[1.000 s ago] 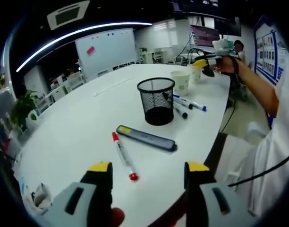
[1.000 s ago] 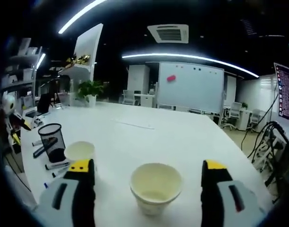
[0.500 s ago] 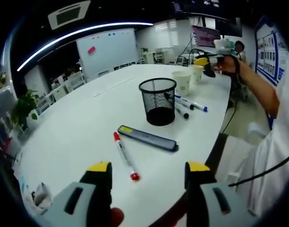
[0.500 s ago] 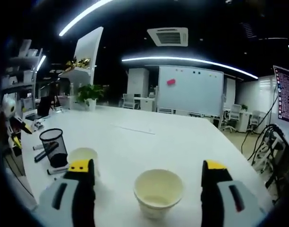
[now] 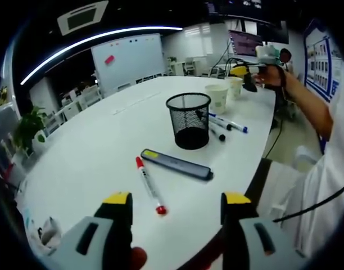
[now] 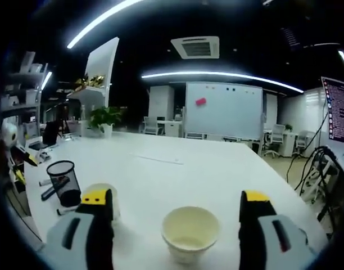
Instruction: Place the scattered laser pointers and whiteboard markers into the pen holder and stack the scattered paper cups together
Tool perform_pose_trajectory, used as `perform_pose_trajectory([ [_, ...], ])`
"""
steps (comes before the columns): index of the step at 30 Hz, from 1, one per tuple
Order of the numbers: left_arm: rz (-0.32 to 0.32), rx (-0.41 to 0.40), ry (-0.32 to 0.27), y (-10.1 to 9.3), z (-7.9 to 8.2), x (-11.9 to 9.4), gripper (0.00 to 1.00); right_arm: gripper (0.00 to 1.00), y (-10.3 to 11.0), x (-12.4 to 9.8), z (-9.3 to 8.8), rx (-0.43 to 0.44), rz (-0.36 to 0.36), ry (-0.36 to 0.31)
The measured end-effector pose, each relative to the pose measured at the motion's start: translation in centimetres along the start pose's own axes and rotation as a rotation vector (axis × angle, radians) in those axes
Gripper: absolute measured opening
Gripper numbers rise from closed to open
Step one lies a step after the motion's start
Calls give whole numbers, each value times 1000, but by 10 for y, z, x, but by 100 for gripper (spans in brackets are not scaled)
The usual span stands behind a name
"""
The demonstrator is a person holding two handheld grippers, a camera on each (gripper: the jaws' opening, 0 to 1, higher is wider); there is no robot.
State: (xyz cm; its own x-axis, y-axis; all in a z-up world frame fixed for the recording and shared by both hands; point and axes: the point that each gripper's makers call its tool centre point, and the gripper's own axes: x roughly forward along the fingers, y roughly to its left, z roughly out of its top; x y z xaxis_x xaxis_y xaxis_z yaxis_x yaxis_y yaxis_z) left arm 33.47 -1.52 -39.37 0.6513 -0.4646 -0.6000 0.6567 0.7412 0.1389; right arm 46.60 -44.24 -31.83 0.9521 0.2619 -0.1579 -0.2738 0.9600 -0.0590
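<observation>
In the left gripper view the left gripper (image 5: 176, 209) hangs over the white table (image 5: 93, 152) with its jaws spread wide and nothing between them. Just ahead of the left jaw lies a red whiteboard marker (image 5: 148, 185), and beyond it, ahead of the gap between the jaws, a dark flat laser pointer (image 5: 175, 164) with a yellow label. Farther ahead stands the black mesh pen holder (image 5: 188, 120), with a blue-capped marker (image 5: 230, 122) and a black marker (image 5: 216, 133) lying to its right. Two paper cups stand farther off: the nearer cup (image 5: 216, 98) and the far cup (image 5: 235, 86), where the right gripper (image 5: 243, 77) is seen in a person's hand. In the right gripper view the right gripper's jaws are wide apart and empty, the far cup upright between them and the nearer cup just behind the left jaw.
</observation>
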Motion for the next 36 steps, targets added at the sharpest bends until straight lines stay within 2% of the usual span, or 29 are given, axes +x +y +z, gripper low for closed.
perform_pose_trajectory([
  [36, -9, -4, 10, -1, -5, 2, 63, 93, 34, 14, 4, -4, 81, 7],
])
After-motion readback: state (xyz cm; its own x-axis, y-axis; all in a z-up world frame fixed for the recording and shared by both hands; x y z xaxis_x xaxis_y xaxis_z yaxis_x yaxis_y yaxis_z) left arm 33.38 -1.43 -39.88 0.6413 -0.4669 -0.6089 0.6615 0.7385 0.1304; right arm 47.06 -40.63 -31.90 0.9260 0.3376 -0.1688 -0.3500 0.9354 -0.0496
